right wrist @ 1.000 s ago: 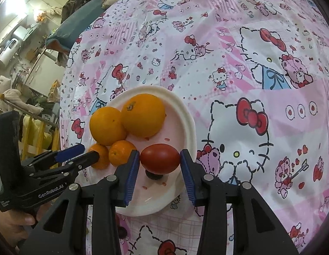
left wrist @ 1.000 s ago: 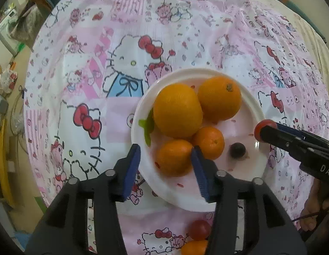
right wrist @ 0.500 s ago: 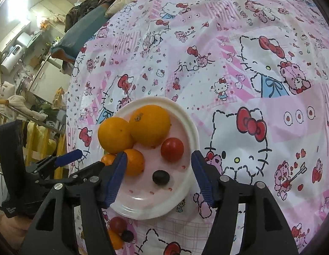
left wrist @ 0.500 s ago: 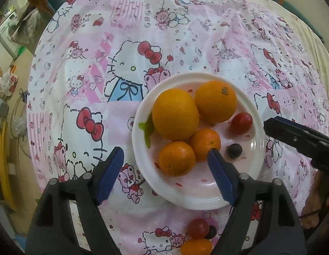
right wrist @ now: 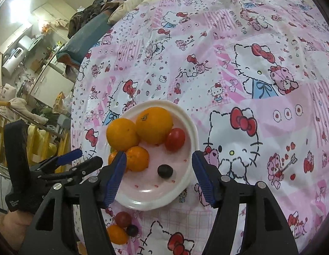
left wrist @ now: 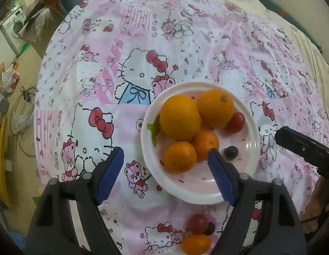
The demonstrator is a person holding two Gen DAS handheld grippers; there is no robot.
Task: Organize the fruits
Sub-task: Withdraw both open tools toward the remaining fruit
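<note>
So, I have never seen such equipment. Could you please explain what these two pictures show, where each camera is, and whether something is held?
There is no robot here. A person holds a hand tool with two fingers in each hand, and each tool carries a wide-angle camera looking along its blue-padded fingers. One picture is from the left gripper, the other from the right gripper. Each camera also sees the other tool at the picture's edge.

On the pink cartoon tablecloth stands a white plate with four oranges, a red tomato and a dark grape. Beside the plate lie three more small fruits.

Both grippers are open and hold nothing.
</note>
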